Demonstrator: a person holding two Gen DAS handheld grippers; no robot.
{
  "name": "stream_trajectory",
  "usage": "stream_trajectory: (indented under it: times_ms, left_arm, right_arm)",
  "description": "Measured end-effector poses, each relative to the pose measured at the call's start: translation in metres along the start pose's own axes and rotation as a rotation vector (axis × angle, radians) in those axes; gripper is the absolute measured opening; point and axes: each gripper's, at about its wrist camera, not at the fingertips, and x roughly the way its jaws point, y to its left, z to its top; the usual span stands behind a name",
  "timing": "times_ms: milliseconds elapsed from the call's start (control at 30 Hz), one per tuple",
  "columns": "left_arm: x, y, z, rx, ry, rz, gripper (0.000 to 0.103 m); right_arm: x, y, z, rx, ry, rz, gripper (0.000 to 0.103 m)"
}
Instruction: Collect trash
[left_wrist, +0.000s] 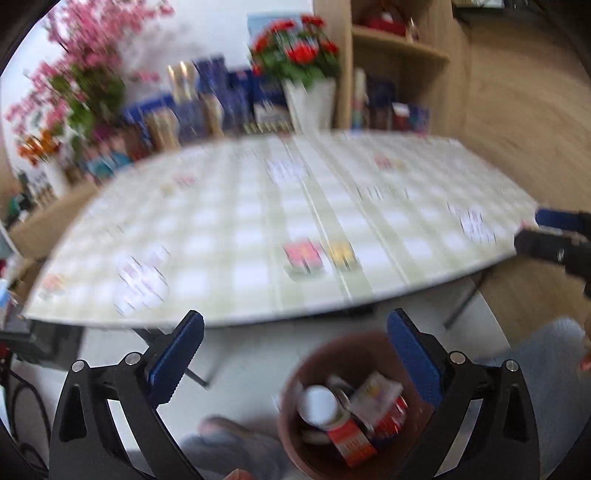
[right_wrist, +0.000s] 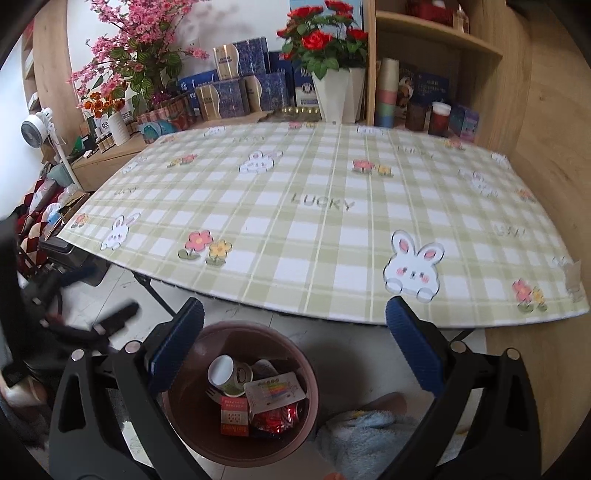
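Below the left gripper (left_wrist: 295, 354), whose jaws stand wide with nothing between them, sits a brown bin (left_wrist: 295, 373) on the floor. Inside it lie a paper cup (right_wrist: 225, 371), a red-and-white carton (right_wrist: 233, 415), a card (right_wrist: 275, 393) and a crushed red can (right_wrist: 277, 419). The right gripper (right_wrist: 295, 352) also gapes wide and empty above the bin's right rim. Ahead of both stretches the checked table (right_wrist: 332, 229).

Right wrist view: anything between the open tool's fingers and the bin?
Nothing solid. In the right wrist view the right tool is open and empty; the brown bin with its trash sits below on the floor, only air between.
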Motion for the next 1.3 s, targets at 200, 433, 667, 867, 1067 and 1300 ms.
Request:
stream_trajectory:
  times_ms: [200, 433, 667, 867, 1067, 1300]
  left_arm:
    - [-0.051, 0.017, 0.052, -0.021, -0.127, 0.084, 0.097]
    - [-0.102, 0.034, 0.104, -0.043, -0.224, 0.061, 0.097]
    - [-0.134, 0.038, 0.124, -0.035, -0.322, 0.076, 0.097]
    - [-0.142, 0.034, 0.129, -0.003, -0.332, 0.103, 0.097]
    - [-0.144, 0.03, 0.134, 0.027, -0.328, 0.126, 0.097]
    - [-0.148, 0.033, 0.136, -0.011, -0.318, 0.099, 0.097]
  right_arm:
    - [-0.034, 0.007, 0.035, -0.015, -0.083, -0.011, 0.097]
    - [-0.074, 0.011, 0.069, -0.023, -0.17, -0.011, 0.097]
    - [-0.099, 0.007, 0.087, -0.006, -0.217, -0.029, 0.097]
    - [-0.109, 0.006, 0.091, -0.01, -0.235, -0.043, 0.097]
    - [-0.115, 0.006, 0.092, -0.016, -0.247, -0.049, 0.097]
    - [-0.115, 0.005, 0.093, -0.015, -0.248, -0.047, 0.097]
